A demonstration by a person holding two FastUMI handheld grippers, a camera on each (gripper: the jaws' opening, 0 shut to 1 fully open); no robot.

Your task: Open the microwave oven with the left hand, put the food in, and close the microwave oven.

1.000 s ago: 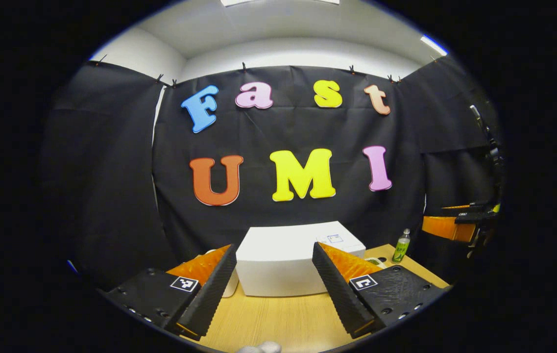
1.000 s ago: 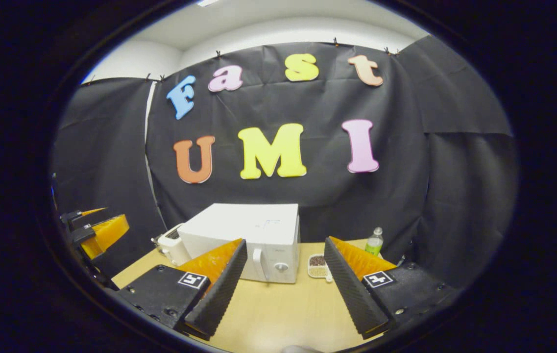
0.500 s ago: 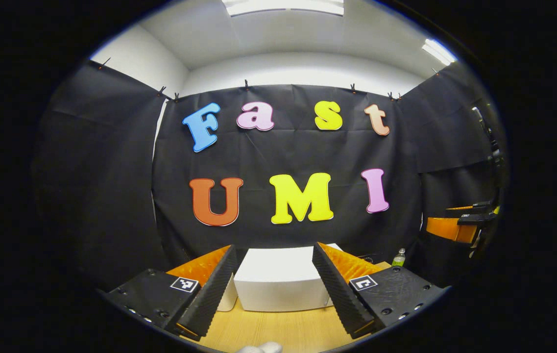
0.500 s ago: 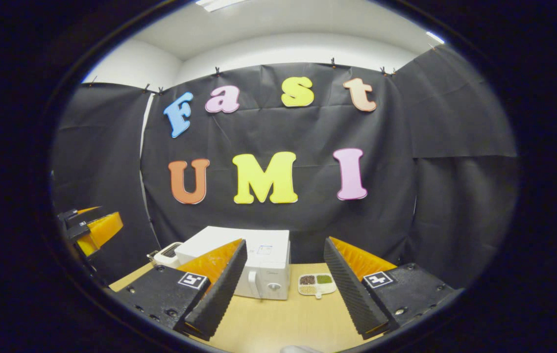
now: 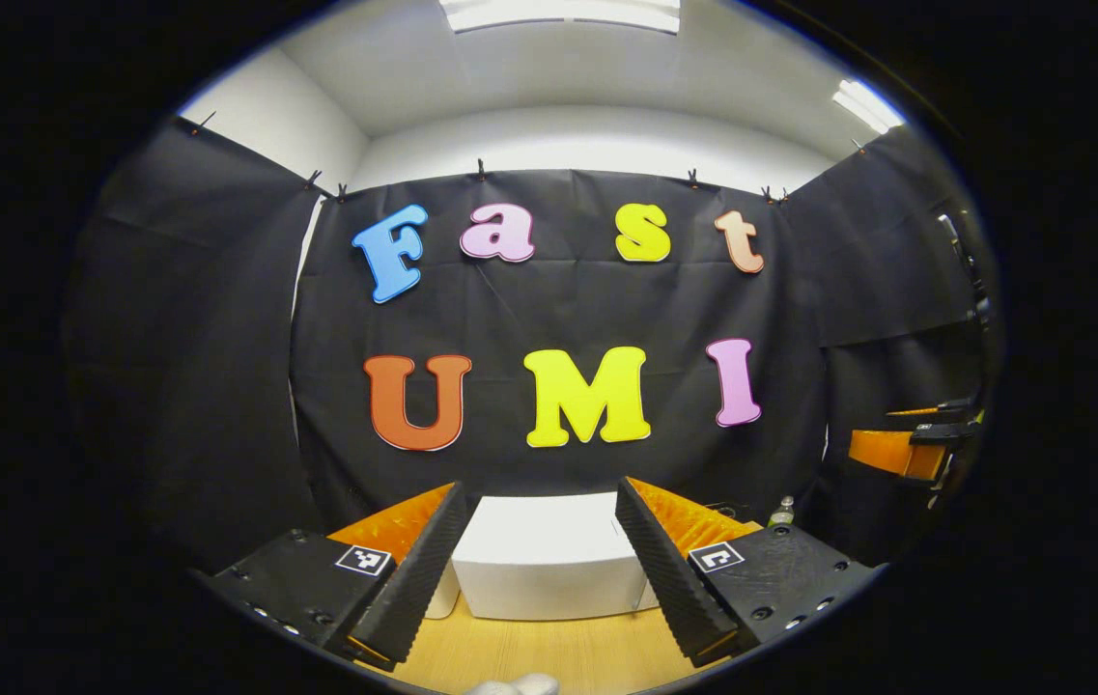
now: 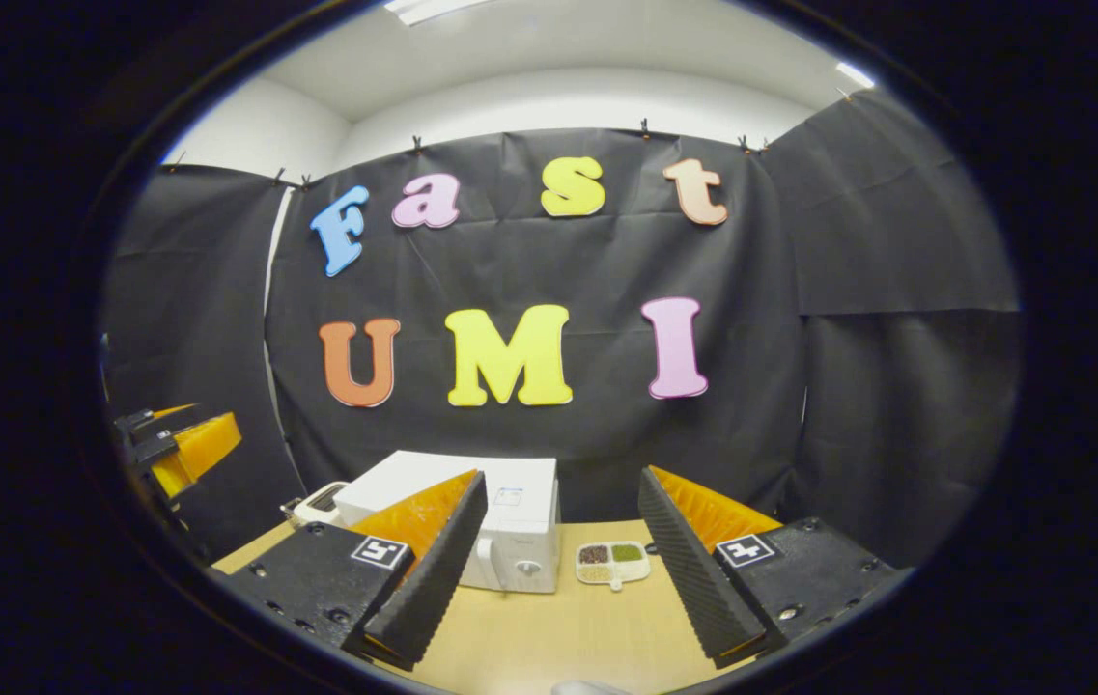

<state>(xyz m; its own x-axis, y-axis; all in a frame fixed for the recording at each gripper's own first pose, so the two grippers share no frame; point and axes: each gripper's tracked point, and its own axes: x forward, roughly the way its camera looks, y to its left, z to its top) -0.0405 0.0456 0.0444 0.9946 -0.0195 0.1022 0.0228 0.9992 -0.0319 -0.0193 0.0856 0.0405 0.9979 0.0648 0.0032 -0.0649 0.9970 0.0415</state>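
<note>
Both your left gripper (image 5: 534, 555) and right gripper (image 6: 558, 560) gape wide, empty. The microwave oven (image 6: 510, 526) sits low centre, door closed; grip its rigid handle (image 6: 488, 565). The food tray (image 6: 613, 564) beside it looks light; hold it level.

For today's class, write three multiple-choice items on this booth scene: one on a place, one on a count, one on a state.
1. In the right gripper view, the food tray lies
A. right of the microwave
B. on top of it
C. inside it

2. The tray's compartments number
A. one
B. three
C. six

3. The microwave door is
A. wide open
B. removed
C. closed

Key: 1 A, the tray sits on the table beside the microwave's handle side; 2 B, two upper cells and one lower; 3 C, the door lies flush with the front.
</note>
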